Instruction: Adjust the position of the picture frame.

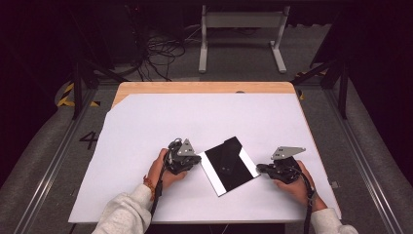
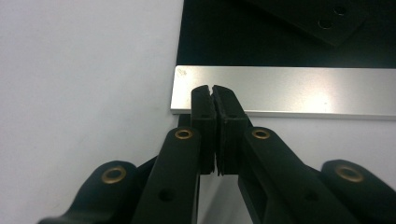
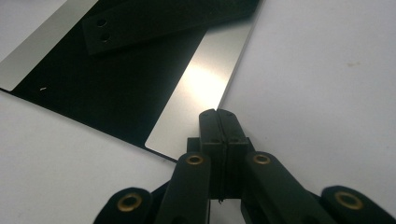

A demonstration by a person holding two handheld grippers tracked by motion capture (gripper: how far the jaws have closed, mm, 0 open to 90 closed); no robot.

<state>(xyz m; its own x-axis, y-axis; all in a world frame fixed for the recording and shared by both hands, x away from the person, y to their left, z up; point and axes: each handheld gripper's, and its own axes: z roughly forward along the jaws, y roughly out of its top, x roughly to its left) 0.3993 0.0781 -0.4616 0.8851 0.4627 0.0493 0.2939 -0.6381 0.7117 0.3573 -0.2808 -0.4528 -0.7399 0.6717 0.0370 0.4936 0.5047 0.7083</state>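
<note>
**Two closed grippers at a flat black board**

A person sits at a table covered with a big white sheet. A flat black board with shiny silver strips along two sides lies on the sheet, turned at a slant. It sits between the two hands.

The left gripper has its jaws pressed together with nothing in them. Its tips touch the edge of one silver strip.

The right gripper has its jaws squeezed closed too, and empty. Its tips sit at the edge of the other silver strip.

A small black bar with two holes lies on top of the board.
</note>
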